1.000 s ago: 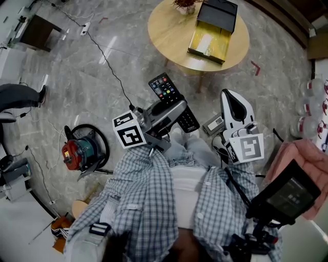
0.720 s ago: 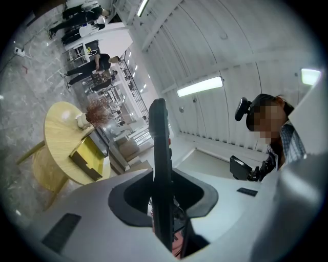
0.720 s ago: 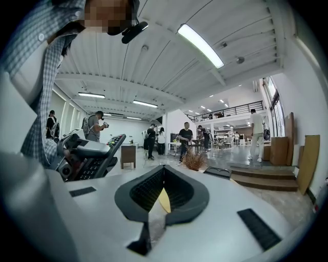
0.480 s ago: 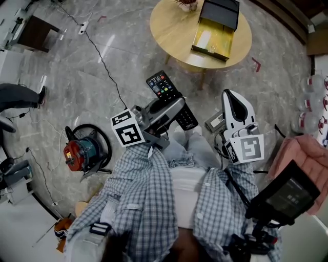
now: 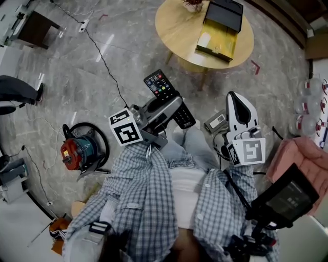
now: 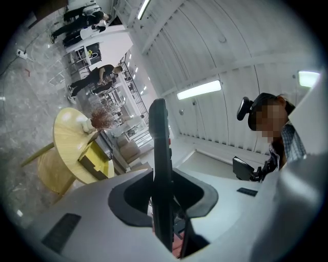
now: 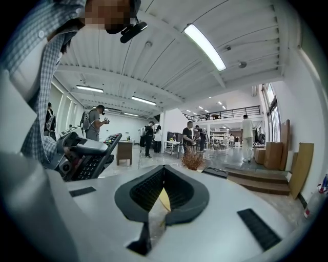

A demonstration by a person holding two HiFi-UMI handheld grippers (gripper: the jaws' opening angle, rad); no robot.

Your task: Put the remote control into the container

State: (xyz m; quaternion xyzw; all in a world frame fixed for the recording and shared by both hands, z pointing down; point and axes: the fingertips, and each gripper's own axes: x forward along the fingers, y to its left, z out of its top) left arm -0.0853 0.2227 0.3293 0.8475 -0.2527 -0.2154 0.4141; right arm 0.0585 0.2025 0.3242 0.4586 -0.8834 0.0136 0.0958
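In the head view my left gripper (image 5: pixel 173 105) is shut on a black remote control (image 5: pixel 160 84) with coloured buttons, held above the marble floor. The left gripper view shows the remote (image 6: pixel 159 143) edge-on between the jaws. Further ahead stands a round wooden table (image 5: pixel 174 25) with the container (image 5: pixel 218 36) on it, an open box with a yellow inside and a black lid. My right gripper (image 5: pixel 234 96) hangs to the right of the remote, shut and empty; in its own view the jaws (image 7: pixel 163 176) meet with nothing between them.
A red and black machine (image 5: pixel 82 148) sits on the floor at the left, and a black cable (image 5: pixel 105 64) runs across the floor. A small grey device (image 5: pixel 218 122) lies by the right gripper. Pink fabric (image 5: pixel 302 156) and a dark screen (image 5: pixel 287 197) are at the right. A potted plant (image 5: pixel 193 3) stands on the table.
The view has drifted slightly, so the table and container sit a little further right. Both grippers keep their places and the left one still holds the remote.
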